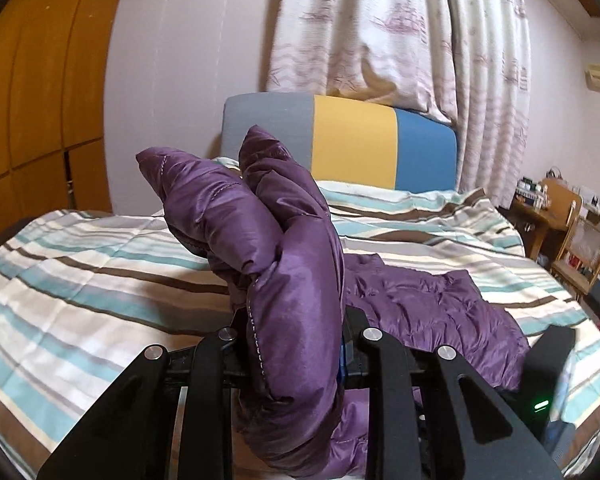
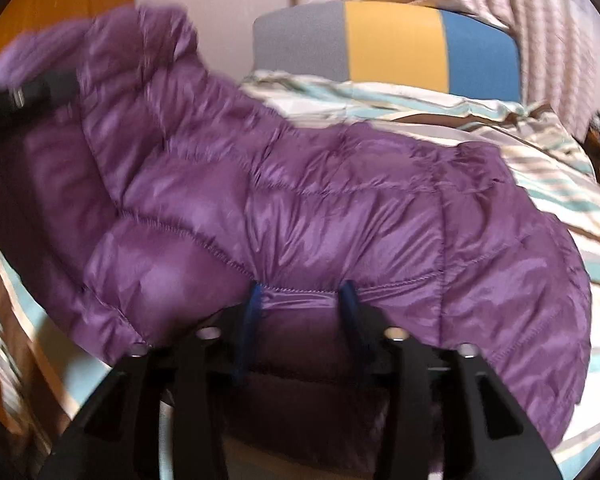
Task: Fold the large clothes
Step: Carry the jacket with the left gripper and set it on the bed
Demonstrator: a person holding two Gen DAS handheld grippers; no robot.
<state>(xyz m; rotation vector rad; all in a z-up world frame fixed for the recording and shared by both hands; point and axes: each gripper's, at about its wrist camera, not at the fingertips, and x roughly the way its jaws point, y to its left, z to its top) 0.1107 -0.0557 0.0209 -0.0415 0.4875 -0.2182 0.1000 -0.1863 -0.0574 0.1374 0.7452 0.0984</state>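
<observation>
A purple quilted down jacket (image 1: pixel 420 308) lies on the striped bed cover (image 1: pixel 80 288). My left gripper (image 1: pixel 296 332) is shut on a thick fold of it, and that fold stands up in a bunch in front of the lens, above the bed. In the right wrist view the jacket (image 2: pixel 300 200) slopes up to the left, where the left gripper (image 2: pixel 32 92) holds it aloft. My right gripper (image 2: pixel 300 304) sits at the jacket's near edge. Its blue pads (image 2: pixel 252 312) stand apart with loose fabric between them, not pinched.
A headboard (image 1: pixel 348 140) in grey, yellow and blue stands at the bed's far end under patterned curtains (image 1: pixel 400 28). Wooden wardrobe doors (image 1: pixel 32 100) are at the left. Wooden chairs and clutter (image 1: pixel 560 220) stand to the right of the bed.
</observation>
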